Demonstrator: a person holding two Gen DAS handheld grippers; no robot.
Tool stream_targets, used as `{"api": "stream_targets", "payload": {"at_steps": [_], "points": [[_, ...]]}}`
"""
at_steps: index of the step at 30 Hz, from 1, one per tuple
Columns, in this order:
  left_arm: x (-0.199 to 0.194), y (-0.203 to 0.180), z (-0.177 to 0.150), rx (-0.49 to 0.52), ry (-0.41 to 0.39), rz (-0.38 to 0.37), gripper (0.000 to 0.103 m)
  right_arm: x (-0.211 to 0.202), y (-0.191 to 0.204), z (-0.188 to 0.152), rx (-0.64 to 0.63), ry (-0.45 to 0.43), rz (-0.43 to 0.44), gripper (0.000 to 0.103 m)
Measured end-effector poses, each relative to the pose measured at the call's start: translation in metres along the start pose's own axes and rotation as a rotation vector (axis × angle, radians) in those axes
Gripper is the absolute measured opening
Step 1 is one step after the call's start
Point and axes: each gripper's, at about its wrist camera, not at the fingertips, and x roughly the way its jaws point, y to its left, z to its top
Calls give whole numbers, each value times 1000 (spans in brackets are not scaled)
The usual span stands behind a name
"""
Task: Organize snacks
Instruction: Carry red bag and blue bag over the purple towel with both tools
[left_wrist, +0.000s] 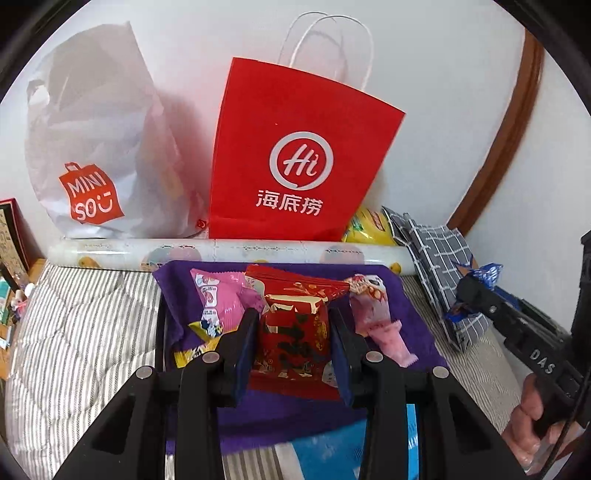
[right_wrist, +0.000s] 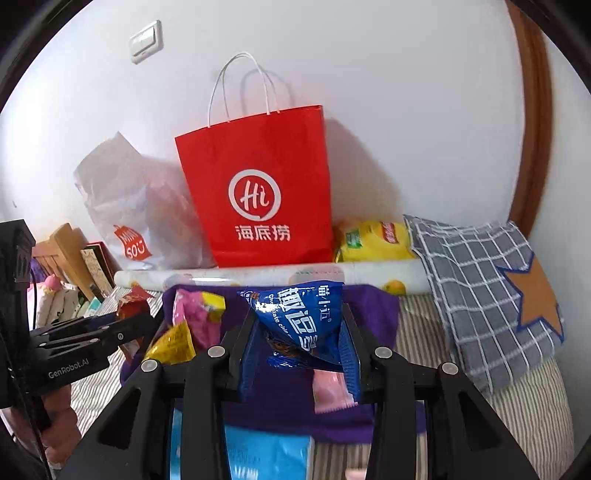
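My left gripper (left_wrist: 293, 325) is shut on a red and gold snack packet (left_wrist: 293, 332), held above a purple cloth (left_wrist: 406, 306). My right gripper (right_wrist: 299, 325) is shut on a blue chocolate snack packet (right_wrist: 303, 317) over the same purple cloth (right_wrist: 376, 306). Pink snack packets (left_wrist: 221, 299) and a yellow one (right_wrist: 173, 343) lie on the cloth. A red paper bag (left_wrist: 295, 155) with white handles stands against the wall behind; it also shows in the right wrist view (right_wrist: 258, 184). The right gripper shows at the right edge of the left view (left_wrist: 476, 295).
A white Miniso plastic bag (left_wrist: 96, 155) stands left of the red bag. A rolled printed sheet (left_wrist: 221, 254) lies in front of both bags. A yellow packet (right_wrist: 373, 240) and a grey checked cloth (right_wrist: 480, 288) lie at the right. Striped bedding (left_wrist: 81, 332) covers the surface.
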Motion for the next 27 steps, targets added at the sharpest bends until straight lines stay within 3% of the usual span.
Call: {"api": "stream_targets", "payload": {"at_steps": [7,11,27], "points": [[23,21,-19,-30,50,21,35,40,-6,-26,-3,68,33,39],[29,28,-26,-42,54,25,35,58,-15,-39,-1,117,-12,39],[45,38,-34,-85,97,72,35,69,-20,-44,14,159,10,39]]}}
